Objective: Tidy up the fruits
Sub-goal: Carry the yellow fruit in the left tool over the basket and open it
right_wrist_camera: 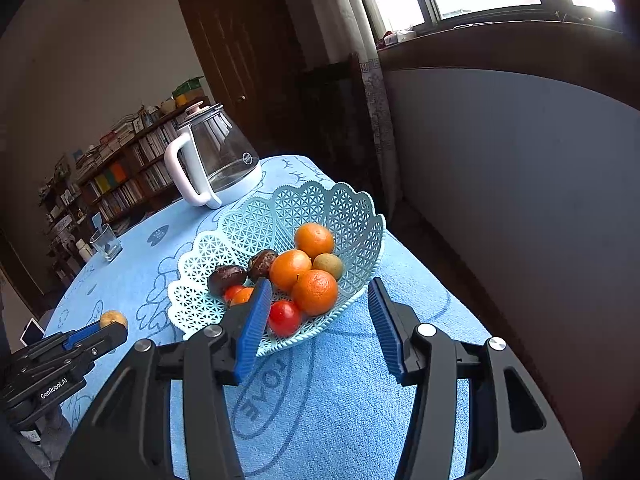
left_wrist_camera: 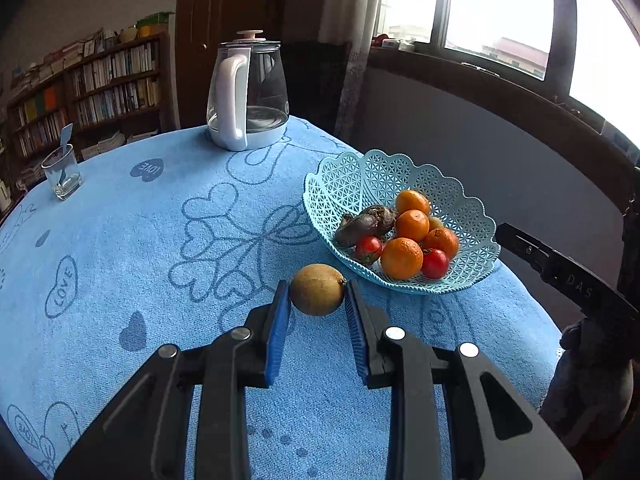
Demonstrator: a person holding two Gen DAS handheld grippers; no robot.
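Brownish-yellow round fruit (left_wrist_camera: 317, 289): one, resting on the blue towel-covered tabletop (left_wrist_camera: 160, 264) just in front of the basket, lying between the blue pads of the left gripper (left_wrist_camera: 316, 300); the right pad touches its side, the left pad sits just beside it, and whether it is firmly clamped cannot be told; the right wrist view shows the same fruit at the tips of that gripper (right_wrist_camera: 113, 319). Fruit basket (left_wrist_camera: 352, 184): pale blue, lattice-walled, scalloped rim, standing near the tabletop's right edge; contents: four oranges (left_wrist_camera: 401, 258) piled toward the front and right, two small red tomatoes (left_wrist_camera: 435, 263) at the front rim, two dark purple wrinkled fruits (left_wrist_camera: 362, 224) on the left side, one small green-brown fruit (right_wrist_camera: 328, 266) half hidden behind the oranges. Right gripper (right_wrist_camera: 316, 316): jaws spread wide, nothing between them, held just in front of the basket's near rim with the left pad overlapping the rim in view. Glass kettle (left_wrist_camera: 248, 92): white handle and base, pinkish lid knob, at the far edge of the tabletop, well apart from the basket. Drinking glass (left_wrist_camera: 62, 172): clear, a pale blue utensil standing in it, at the far left. Bookshelf (left_wrist_camera: 92, 88): dark wood, packed with books, behind the tabletop; window (left_wrist_camera: 492, 8) at upper right.
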